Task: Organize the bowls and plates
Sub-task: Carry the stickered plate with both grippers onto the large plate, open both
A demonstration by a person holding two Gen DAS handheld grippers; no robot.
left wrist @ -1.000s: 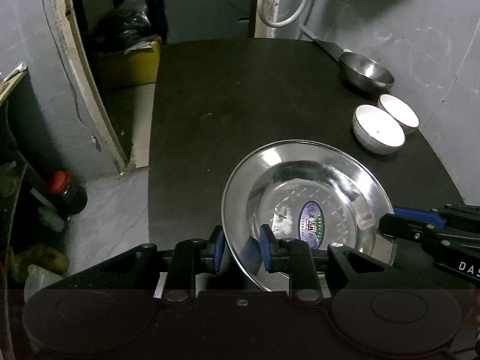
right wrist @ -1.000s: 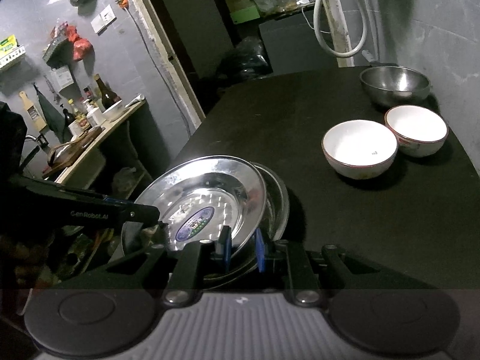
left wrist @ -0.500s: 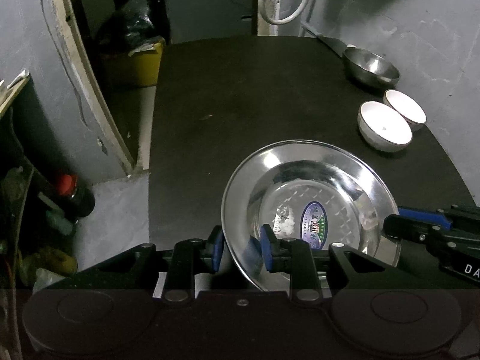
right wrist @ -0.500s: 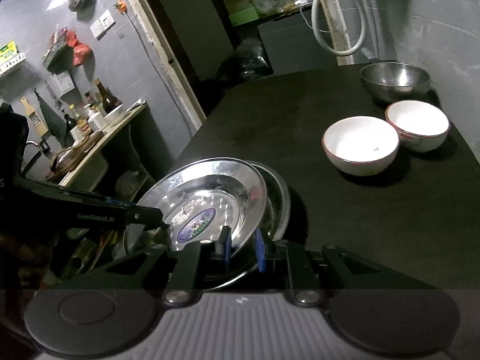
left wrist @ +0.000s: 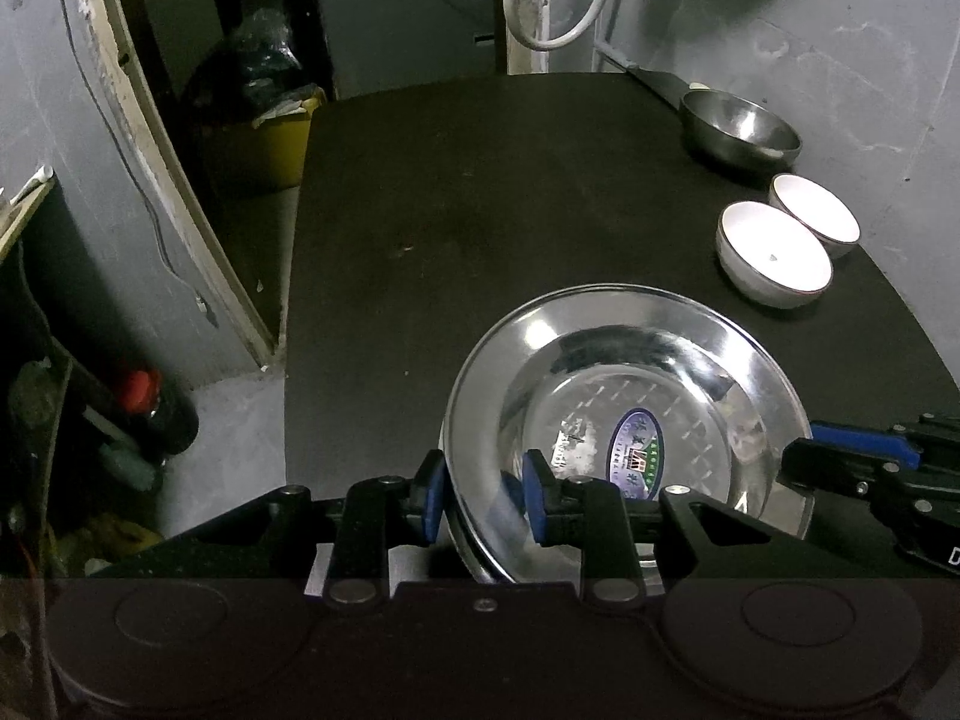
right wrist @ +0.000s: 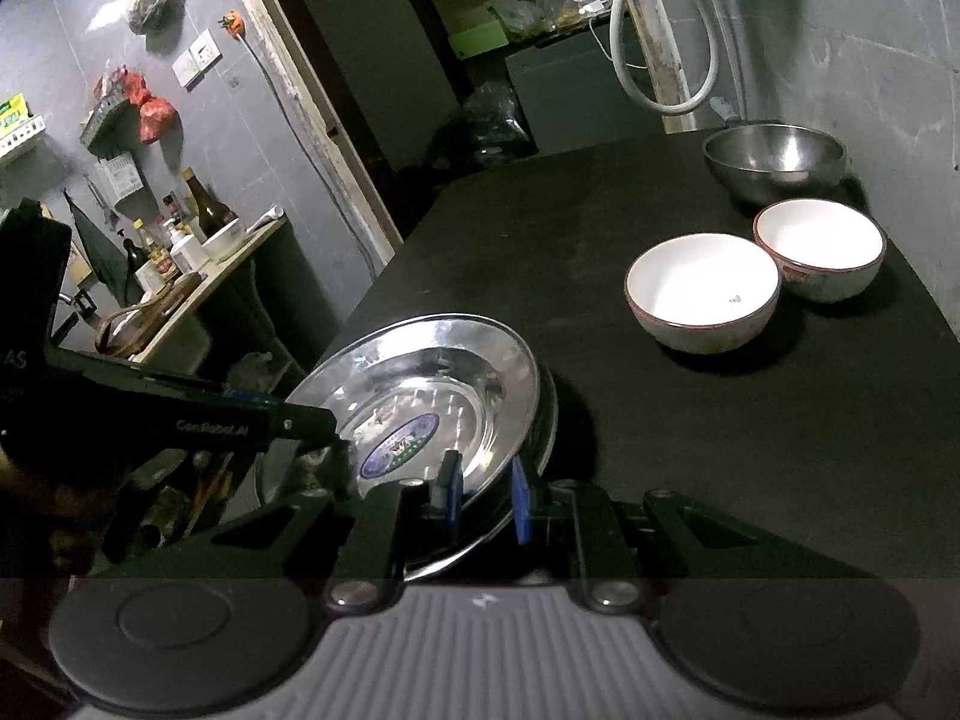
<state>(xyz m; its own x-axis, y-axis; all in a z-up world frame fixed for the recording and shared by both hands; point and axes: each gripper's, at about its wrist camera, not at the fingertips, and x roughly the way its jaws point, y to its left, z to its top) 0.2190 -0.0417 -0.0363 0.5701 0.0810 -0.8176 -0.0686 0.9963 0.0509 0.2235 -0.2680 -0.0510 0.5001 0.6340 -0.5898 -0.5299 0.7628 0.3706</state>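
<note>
A stack of steel plates [left wrist: 624,396] with a blue sticker sits at the near edge of the black table [left wrist: 480,210]; it also shows in the right wrist view [right wrist: 432,384]. My left gripper [left wrist: 483,495] is shut on the plates' left rim. My right gripper [right wrist: 483,495] is shut on their opposite rim. Each gripper shows in the other's view. Two white bowls [left wrist: 774,252] [left wrist: 816,222] stand side by side at the right, a steel bowl [left wrist: 741,129] behind them. In the right wrist view the white bowls [right wrist: 702,294] [right wrist: 819,249] and steel bowl [right wrist: 774,159] lie ahead.
A grey wall [left wrist: 840,60] runs along the table's right side. A yellow bin [left wrist: 270,138] stands past the far left corner. A white hose [right wrist: 660,30] hangs at the back. A side shelf with bottles [right wrist: 180,240] stands left of the table.
Both grippers have kept their hold on the plates. The views have drawn back a little toward me, so the bowls look slightly farther away.
</note>
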